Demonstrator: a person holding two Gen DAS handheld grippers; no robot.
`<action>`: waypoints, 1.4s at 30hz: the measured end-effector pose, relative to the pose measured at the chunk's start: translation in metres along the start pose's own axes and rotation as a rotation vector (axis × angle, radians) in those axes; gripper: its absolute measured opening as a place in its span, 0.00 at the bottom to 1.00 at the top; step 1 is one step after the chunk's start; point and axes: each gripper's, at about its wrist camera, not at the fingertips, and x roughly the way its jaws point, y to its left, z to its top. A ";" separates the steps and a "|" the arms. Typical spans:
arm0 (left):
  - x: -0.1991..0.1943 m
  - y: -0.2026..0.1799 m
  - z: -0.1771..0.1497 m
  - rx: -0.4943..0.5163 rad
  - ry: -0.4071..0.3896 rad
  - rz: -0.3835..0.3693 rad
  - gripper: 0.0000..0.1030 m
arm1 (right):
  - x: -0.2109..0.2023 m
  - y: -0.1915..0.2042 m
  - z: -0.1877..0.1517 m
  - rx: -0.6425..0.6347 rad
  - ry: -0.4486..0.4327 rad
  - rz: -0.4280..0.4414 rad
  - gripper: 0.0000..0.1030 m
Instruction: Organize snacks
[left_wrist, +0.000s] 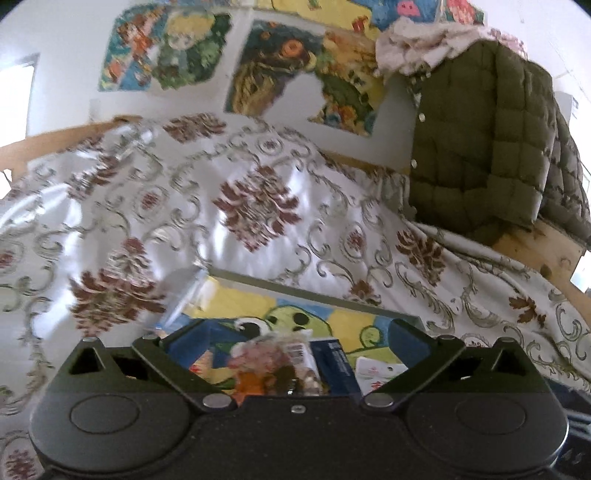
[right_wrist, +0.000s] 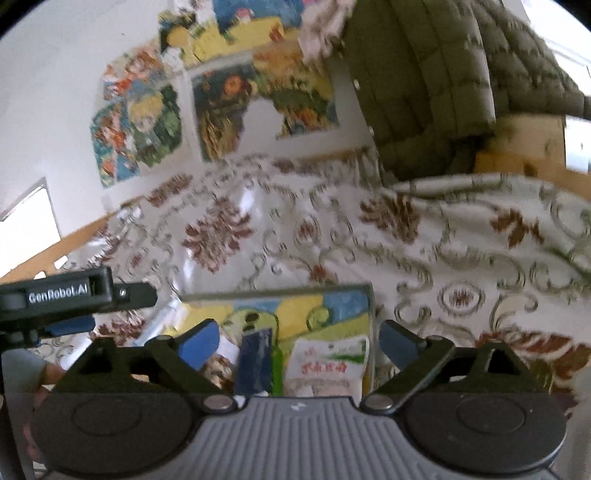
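A box with a bright cartoon picture on its inner wall (left_wrist: 314, 295) sits on the patterned cloth, just below both grippers. It holds a clear bag of mixed snacks (left_wrist: 273, 365), a dark blue pack (left_wrist: 336, 365) and a white pack (left_wrist: 376, 369). My left gripper (left_wrist: 295, 343) hangs over the box, open, with nothing between its blue pads (left_wrist: 184, 343). My right gripper (right_wrist: 299, 343) is open too and empty, above the white and green pack (right_wrist: 328, 362) and the dark blue pack (right_wrist: 256, 358). The box rim (right_wrist: 277, 291) lies just beyond it.
A white cloth with red-brown flowers (left_wrist: 255, 206) covers the surface around the box. An olive quilted jacket (left_wrist: 480, 140) hangs over a wooden frame (left_wrist: 535, 251) at the right. Posters (left_wrist: 166, 51) cover the wall behind. The left tool's black body (right_wrist: 66, 291) crosses the right view's left edge.
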 end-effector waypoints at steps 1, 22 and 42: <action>-0.009 0.002 -0.001 0.000 -0.013 0.010 0.99 | -0.007 0.002 0.001 -0.008 -0.020 0.003 0.98; -0.144 0.025 -0.059 0.085 -0.119 0.147 0.99 | -0.112 0.033 -0.017 -0.056 -0.118 0.010 1.00; -0.215 0.041 -0.117 0.097 -0.085 0.170 0.99 | -0.189 0.041 -0.069 -0.026 -0.053 -0.026 1.00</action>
